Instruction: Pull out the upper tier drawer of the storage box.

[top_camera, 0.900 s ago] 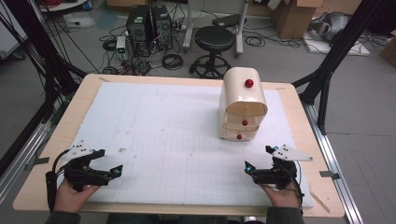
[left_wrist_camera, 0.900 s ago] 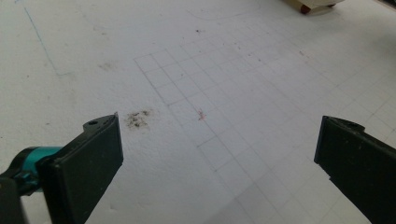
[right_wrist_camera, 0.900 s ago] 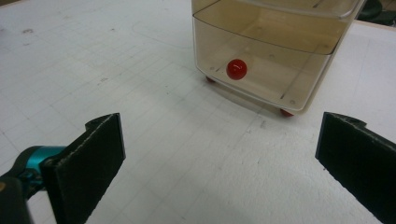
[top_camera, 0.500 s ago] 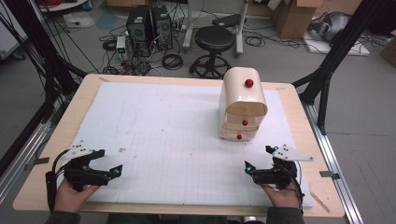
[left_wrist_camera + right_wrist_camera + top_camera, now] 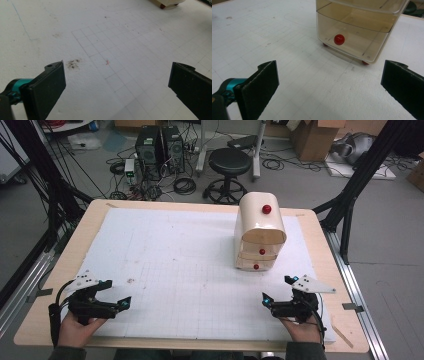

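Change from the earlier frames: none is seen; both grippers and the drawer unit are held in the same places as half a second and nearly a second before.
Left gripper [image 5: 117, 295]: held in a hand at about 7 o'clock on the table; its jaws are spread wide, with nothing between them but bare mat, as seen in the left gripper view [image 5: 117, 82].
Right gripper [image 5: 277, 291]: held at about 5 o'clock; its jaws are likewise spread wide and nothing is pinched [image 5: 329, 82].
Drawer unit [image 5: 260, 232]: a small cream chest of three drawers is placed upright at about 1 o'clock on the mat, well apart from both grippers; each drawer front is fitted with a red knob [image 5: 266, 209]. In the right gripper view the lowest drawer [image 5: 352, 37] is faced, seen to be translucent, and is shut.
Surface: a white mat [image 5: 175, 255] ruled with a faint grid is laid over a pale wooden table [image 5: 60, 270]; a dark smudge [image 5: 73, 63] and a faint red mark [image 5: 107, 62] are noted ahead of the left gripper.
Room: beyond the 12 o'clock edge a black stool [image 5: 229, 162], computer cases [image 5: 157, 145] with tangled cables and cardboard boxes [image 5: 312, 140] are set on a grey floor; black frame struts are seen at both sides.
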